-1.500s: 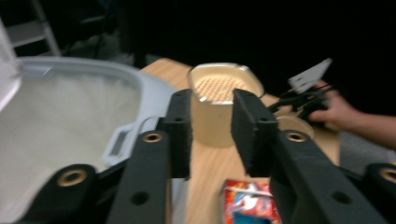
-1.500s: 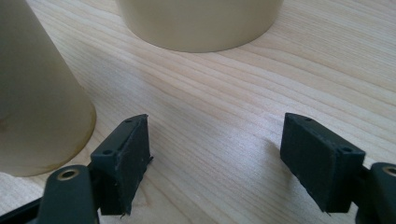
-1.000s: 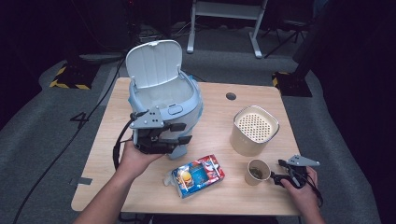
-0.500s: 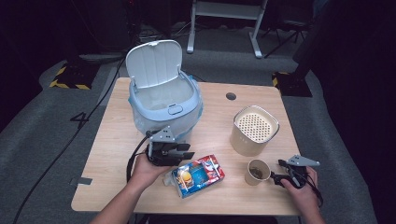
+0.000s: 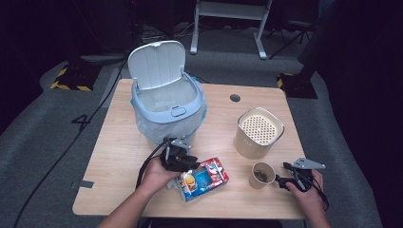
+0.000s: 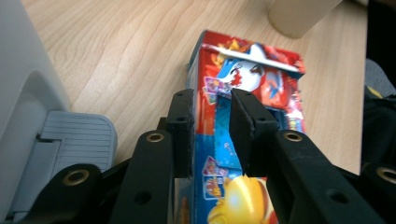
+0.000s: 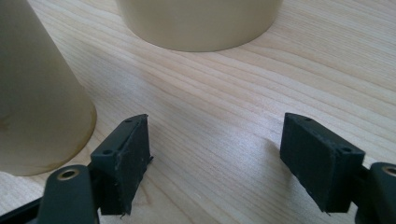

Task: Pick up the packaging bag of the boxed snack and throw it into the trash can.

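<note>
The colourful red-and-blue printed cardboard box [image 5: 203,178] is lying flat at the near edge of the light wooden table [image 5: 119,156], a bit left of centre, just in front of the pale blue plastic bin with a clear liner bag and flipped-up lid [image 5: 167,107]. The left tongs [image 5: 183,163] are down on the box's left end. In the left gripper view the left tongs [image 6: 212,121] have a strip of the box between the two black jaws; they've just been closing in, and the pads sit right against the box top, though I can't tell if they're really squeezing it.

Over on the right, the right tongs [image 5: 281,176] rest low on the table with the jaws wide apart and nothing in them [image 7: 215,154]. A small beige paper cup [image 5: 262,174] stands just to their left, close but not touching, and the bigger cream round container with a perforated lid [image 5: 258,132] sits beyond it.
</note>
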`<state>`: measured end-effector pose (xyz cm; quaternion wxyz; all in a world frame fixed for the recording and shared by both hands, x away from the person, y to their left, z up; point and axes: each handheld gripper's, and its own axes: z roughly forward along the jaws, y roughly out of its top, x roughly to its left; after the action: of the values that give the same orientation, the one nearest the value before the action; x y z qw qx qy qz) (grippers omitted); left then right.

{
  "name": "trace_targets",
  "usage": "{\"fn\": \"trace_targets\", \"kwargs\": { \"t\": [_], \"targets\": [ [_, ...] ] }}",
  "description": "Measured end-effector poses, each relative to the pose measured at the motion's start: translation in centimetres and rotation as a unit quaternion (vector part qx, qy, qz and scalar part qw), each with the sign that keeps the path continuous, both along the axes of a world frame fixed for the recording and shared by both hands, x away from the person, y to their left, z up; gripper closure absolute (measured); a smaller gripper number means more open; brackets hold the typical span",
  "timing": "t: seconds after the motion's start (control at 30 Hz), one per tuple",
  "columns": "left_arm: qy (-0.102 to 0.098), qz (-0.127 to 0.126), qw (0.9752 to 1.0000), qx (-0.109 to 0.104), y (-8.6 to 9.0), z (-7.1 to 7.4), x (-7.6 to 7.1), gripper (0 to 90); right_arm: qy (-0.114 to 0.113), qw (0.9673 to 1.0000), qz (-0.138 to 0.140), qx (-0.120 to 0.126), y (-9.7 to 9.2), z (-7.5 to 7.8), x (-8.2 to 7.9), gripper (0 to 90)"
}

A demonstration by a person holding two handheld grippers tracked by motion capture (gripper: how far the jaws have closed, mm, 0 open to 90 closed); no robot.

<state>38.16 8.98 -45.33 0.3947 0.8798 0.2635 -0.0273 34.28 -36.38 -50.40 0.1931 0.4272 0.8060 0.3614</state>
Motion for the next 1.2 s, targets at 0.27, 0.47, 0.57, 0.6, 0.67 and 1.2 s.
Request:
{"fn": "trace_targets", "kwargs": {
  "t": [0.27, 0.47, 0.57, 0.6, 0.67, 1.2],
  "targets": [
    [0.019, -0.007, 0.9992, 0.035, -0.9, -0.9, 0.5, 70.6, 0.0, 1.0, 0.0, 0.0, 0.0, 0.0, 0.0, 24.5],
    [0.016, -0.006, 0.9978, 0.064, -1.4, -1.2, 0.5, 77.4, 0.0, 1.0, 0.0, 0.0, 0.0, 0.0, 0.0, 24.5],
    [0.007, 0.0, 0.9971, 0.076, -1.4, -1.1, 0.3, 82.8, 0.0, 1.0, 0.0, 0.0, 0.0, 0.0, 0.0, 24.5],
    [0.001, -0.003, 0.997, 0.078, -1.5, -1.0, 0.1, 84.9, 0.0, 1.0, 0.0, 0.0, 0.0, 0.0, 0.0, 24.5],
    [-0.005, -0.003, 0.9967, 0.081, -1.4, -0.8, 0.0, 87.8, 0.0, 1.0, 0.0, 0.0, 0.0, 0.0, 0.0, 24.5],
    [-0.069, 0.011, 0.997, -0.032, 0.9, 3.6, -2.4, 89.0, 0.0, 1.0, 0.001, 0.0, 0.0, 0.0, 0.0, 24.5]
  ]
}}
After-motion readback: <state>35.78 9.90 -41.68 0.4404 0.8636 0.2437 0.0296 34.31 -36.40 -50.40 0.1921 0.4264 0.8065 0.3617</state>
